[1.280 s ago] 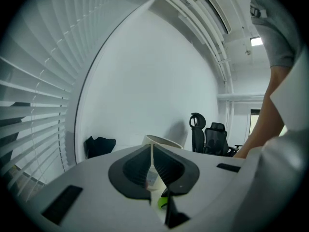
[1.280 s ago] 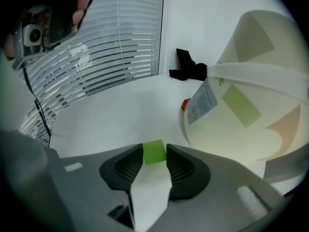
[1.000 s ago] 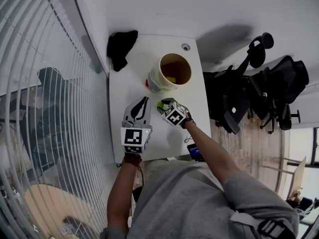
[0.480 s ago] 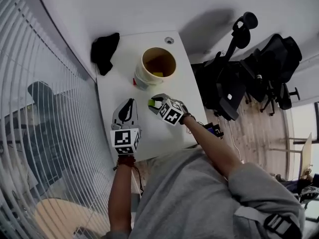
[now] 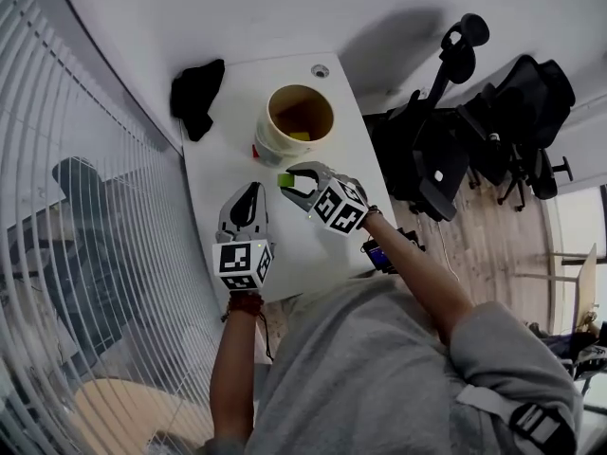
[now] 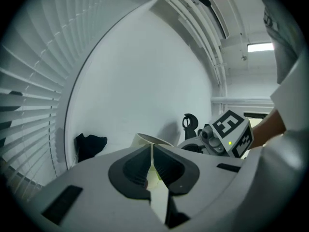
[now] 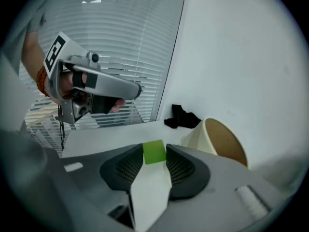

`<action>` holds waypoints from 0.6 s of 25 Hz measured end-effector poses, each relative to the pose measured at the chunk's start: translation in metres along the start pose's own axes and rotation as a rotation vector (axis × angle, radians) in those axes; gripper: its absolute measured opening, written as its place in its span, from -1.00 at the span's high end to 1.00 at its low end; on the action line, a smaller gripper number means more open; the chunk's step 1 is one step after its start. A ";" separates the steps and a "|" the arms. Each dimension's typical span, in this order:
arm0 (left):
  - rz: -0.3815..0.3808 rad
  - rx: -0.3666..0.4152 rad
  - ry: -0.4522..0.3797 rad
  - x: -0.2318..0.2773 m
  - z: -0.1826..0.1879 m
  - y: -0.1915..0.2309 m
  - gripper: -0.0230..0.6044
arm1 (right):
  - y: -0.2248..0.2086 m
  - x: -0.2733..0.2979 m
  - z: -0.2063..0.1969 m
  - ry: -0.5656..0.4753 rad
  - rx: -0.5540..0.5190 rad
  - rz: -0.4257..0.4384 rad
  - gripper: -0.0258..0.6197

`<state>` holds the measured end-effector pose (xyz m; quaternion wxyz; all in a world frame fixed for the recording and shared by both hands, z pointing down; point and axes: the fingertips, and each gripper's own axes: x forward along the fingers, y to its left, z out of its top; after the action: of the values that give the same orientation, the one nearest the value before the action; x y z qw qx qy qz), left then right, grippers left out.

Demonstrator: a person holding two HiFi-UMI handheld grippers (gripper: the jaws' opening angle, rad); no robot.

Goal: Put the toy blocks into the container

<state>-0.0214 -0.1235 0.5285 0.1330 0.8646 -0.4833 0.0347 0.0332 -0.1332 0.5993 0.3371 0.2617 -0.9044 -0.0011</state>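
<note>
My right gripper (image 5: pixel 291 179) (image 7: pixel 155 154) is shut on a green toy block (image 5: pixel 285 179) (image 7: pixel 155 152), lifted above the white table (image 5: pixel 223 178) just short of the container. The cream round container (image 5: pixel 296 121) (image 7: pixel 219 140) stands at the far middle of the table, with a yellow-green block (image 5: pixel 301 136) lying inside it. A small red block (image 5: pixel 255 150) lies against the container's left base. My left gripper (image 5: pixel 248 200) (image 6: pixel 151 154) is shut with nothing in it, held over the table's near left part.
A black cloth (image 5: pixel 194 94) (image 7: pixel 182 117) lies at the table's far left corner. Window blinds (image 5: pixel 66 207) run along the left side. Black office chairs (image 5: pixel 474 121) stand right of the table. A round grommet (image 5: pixel 321 70) sits in the far right corner.
My right gripper has risen from the table with the green block and moved toward the container. The left gripper has stayed where it was, while the head view has shifted.
</note>
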 end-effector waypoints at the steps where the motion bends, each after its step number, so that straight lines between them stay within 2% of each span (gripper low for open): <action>1: -0.012 0.016 -0.002 0.001 0.002 -0.003 0.85 | -0.006 -0.006 0.003 -0.009 -0.008 -0.012 0.43; 3: -0.019 0.037 -0.005 0.002 0.003 -0.007 0.85 | -0.019 -0.017 0.008 -0.023 -0.016 -0.040 0.43; 10: -0.012 0.029 0.023 0.000 -0.009 -0.008 0.85 | -0.050 -0.045 0.038 -0.097 -0.031 -0.107 0.43; 15: -0.019 0.038 0.017 0.001 -0.002 -0.014 0.85 | -0.071 -0.060 0.069 -0.164 -0.041 -0.160 0.44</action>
<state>-0.0093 -0.1166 0.5275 0.1210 0.8713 -0.4729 0.0501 0.0628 -0.1776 0.4965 0.2661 0.3253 -0.9048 -0.0681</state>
